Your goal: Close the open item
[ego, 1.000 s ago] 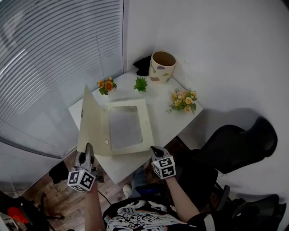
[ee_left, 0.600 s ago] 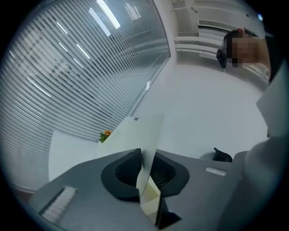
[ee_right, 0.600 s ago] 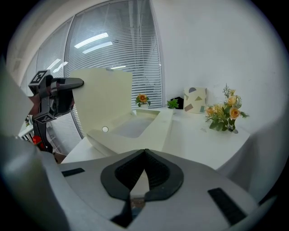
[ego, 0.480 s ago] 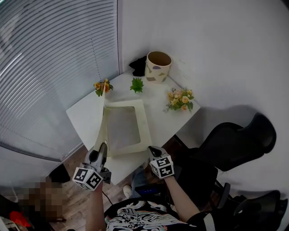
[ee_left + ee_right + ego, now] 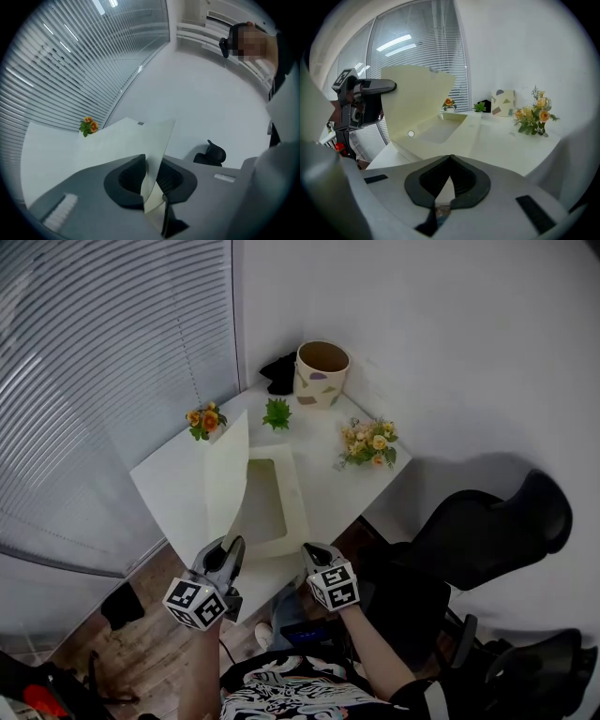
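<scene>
Raised cream cardboard folder cover [image 5: 226, 482] walls off left side of square white table [image 5: 330, 486]; bare strip to its right passable, bounded behind by yellow flower bunch [image 5: 367, 444], small green plant [image 5: 276, 413], speckled ceramic pot [image 5: 321, 373].

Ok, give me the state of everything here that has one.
Folder: open, cover raised about upright.
Left gripper: jaws opening, cover's edge between them.
Right gripper: jaws shut, nothing held.
Pot: upright.
Blinds: lowered.
</scene>
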Available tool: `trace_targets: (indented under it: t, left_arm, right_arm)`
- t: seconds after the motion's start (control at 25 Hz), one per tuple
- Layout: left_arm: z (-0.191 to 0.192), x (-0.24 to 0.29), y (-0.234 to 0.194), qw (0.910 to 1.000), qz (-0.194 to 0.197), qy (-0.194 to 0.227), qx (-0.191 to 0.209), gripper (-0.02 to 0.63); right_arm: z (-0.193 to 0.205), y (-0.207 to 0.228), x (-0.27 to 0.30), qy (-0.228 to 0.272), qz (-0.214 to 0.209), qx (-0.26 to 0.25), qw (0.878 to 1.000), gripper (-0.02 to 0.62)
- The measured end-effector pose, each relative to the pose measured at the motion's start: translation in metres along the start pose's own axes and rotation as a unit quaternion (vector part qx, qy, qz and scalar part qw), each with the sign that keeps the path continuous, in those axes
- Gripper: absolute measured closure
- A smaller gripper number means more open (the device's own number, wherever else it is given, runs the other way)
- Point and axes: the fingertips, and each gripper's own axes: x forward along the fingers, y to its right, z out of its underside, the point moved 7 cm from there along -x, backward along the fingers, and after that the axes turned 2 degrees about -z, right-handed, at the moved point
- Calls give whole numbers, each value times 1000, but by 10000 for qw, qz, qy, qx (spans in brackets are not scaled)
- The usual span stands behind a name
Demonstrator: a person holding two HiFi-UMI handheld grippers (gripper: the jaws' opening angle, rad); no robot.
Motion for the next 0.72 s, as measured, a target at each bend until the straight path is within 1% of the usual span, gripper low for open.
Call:
trace_targets:
  t: [0.36, 0.72]
  left_arm:
    - [15, 30, 9, 9983, 335, -477, 16, 554]
    - [23, 44, 12, 9968, 471, -647, -54, 548]
  right_arm:
    - [0, 1, 0, 3, -74, 68, 9999, 592]
    - [2, 2, -1, 37, -159, 143, 9998, 592]
